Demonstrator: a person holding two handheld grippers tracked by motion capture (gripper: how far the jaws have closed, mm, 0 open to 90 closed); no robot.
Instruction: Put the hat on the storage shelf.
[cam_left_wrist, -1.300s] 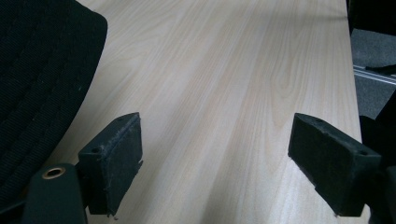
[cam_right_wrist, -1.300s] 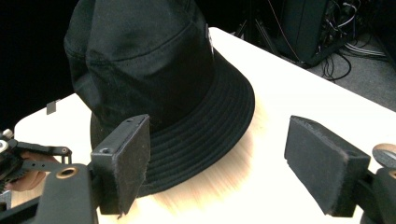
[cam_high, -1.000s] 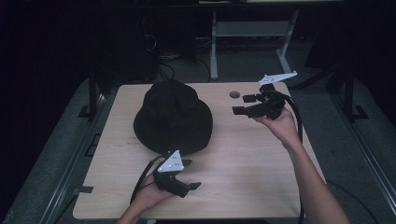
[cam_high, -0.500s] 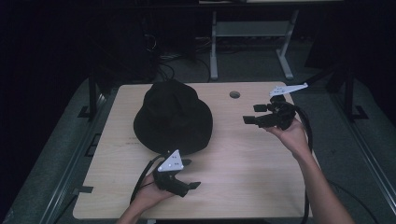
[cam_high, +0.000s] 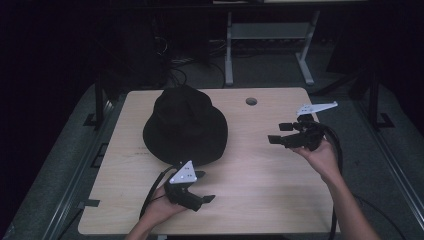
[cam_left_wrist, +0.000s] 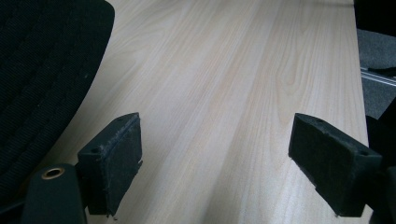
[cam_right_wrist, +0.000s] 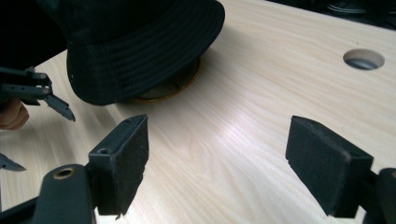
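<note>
A black bucket hat (cam_high: 185, 125) lies on the left-middle of the light wooden table (cam_high: 265, 190). My left gripper (cam_high: 205, 186) is near the front edge, just in front of the hat's brim, open with nothing between its fingers. In the left gripper view the hat (cam_left_wrist: 42, 70) lies to the left of the open left gripper (cam_left_wrist: 217, 135). My right gripper (cam_high: 279, 133) is held over the table's right side, open and pointing left toward the hat. In the right gripper view the hat (cam_right_wrist: 140, 42) rests on a brown round rim (cam_right_wrist: 175, 86), beyond the open right gripper (cam_right_wrist: 217, 135).
A round cable hole (cam_high: 251, 101) is in the table near its back edge. A white-legged stand (cam_high: 267, 45) is on the dark floor behind the table. The other hand's gripper (cam_right_wrist: 35, 91) appears at the left of the right gripper view.
My right gripper has moved from the back right of the table toward the front and a little right, still open. The left gripper and the hat have stayed put.
</note>
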